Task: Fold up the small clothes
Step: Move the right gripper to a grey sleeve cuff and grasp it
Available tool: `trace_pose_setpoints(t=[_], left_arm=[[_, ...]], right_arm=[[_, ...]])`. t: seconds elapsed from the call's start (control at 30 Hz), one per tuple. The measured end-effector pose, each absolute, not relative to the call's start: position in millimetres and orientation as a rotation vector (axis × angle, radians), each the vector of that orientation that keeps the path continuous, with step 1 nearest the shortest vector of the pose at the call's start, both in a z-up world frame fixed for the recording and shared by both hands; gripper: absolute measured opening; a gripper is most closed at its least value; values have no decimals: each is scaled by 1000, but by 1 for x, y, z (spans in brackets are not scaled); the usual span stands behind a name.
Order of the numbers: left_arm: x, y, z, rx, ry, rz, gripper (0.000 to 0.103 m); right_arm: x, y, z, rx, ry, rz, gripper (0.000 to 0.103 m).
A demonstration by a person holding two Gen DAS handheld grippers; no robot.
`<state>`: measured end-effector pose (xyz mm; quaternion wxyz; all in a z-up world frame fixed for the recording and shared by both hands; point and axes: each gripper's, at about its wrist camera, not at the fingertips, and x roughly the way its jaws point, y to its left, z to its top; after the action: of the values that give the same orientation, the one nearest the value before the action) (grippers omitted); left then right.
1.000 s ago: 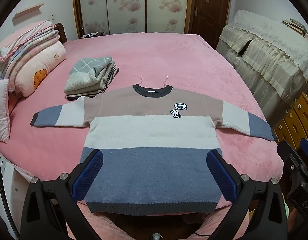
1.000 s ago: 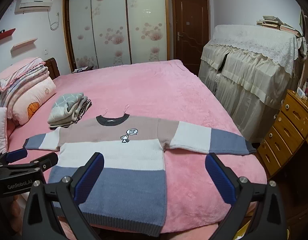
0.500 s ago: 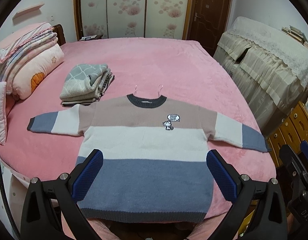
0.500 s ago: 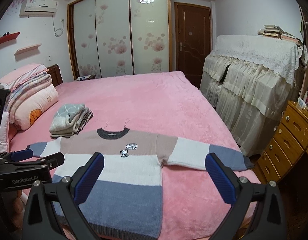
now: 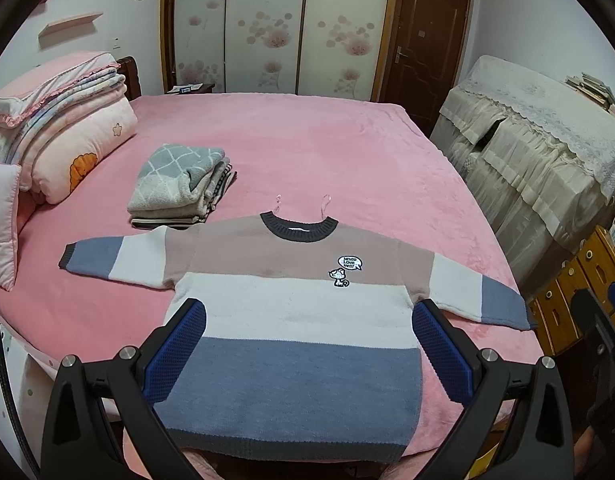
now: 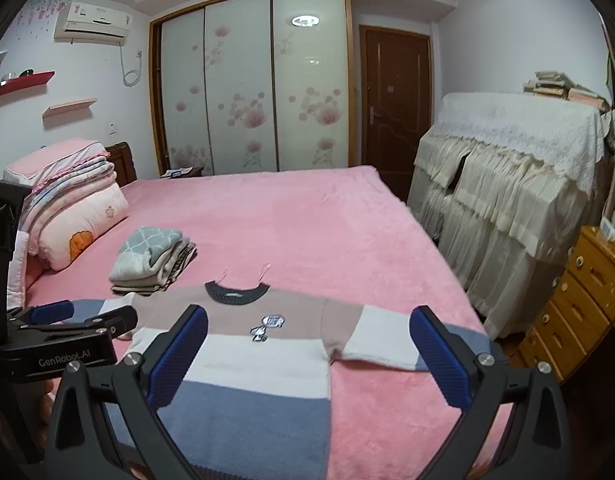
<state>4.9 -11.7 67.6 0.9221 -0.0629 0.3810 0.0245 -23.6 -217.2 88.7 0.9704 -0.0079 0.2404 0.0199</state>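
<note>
between your left gripper (image 5: 307, 344) fingers, spread wide and holding nothing, the striped sweater (image 5: 295, 320) lies flat on the pink bed (image 5: 307, 148). your right gripper (image 6: 307, 352) gapes wide too; folded clothes (image 5: 179, 186) sit beyond.

Rolled quilts (image 5: 67, 136), wardrobe (image 6: 251, 92), wooden dresser (image 6: 587, 296)

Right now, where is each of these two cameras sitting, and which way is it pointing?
Left wrist: on the left gripper, above the bed's near edge, looking across the flat striped sweater toward the wardrobe; its own open blue-padded fingers show, plus part of the other gripper at far right.
Right wrist: on the right gripper, further right and aimed more level; own open fingers show, left gripper at the left edge.
Shared: sweater, folded clothes pile, bed, wardrobe.
</note>
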Motion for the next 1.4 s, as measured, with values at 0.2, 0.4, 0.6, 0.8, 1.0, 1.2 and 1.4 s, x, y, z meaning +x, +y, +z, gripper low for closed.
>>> trace_pose_setpoints(t=[0.2, 0.4, 0.6, 0.8, 1.0, 1.2, 1.4], left_arm=[[9, -18, 77, -86, 742, 52, 102], [21, -36, 93, -47, 691, 3, 102], [44, -67, 103, -21, 668, -55, 102], [74, -106, 95, 11, 684, -106, 102], [102, -152, 72, 50, 701, -180, 102], [132, -201, 33, 110, 749, -221, 102], [158, -248, -18, 175, 770, -257, 102]], right_arm=[[-23, -227, 98, -18, 452, 18, 102], [-16, -258, 105, 16, 419, -52, 101], [-16, -299, 115, 52, 345, -132, 101], [-20, -339, 110, 78, 288, -197, 101], [-11, -377, 87, 99, 364, -236, 102], [8, -425, 42, 175, 465, -308, 102], [23, -468, -12, 236, 555, -413, 102]])
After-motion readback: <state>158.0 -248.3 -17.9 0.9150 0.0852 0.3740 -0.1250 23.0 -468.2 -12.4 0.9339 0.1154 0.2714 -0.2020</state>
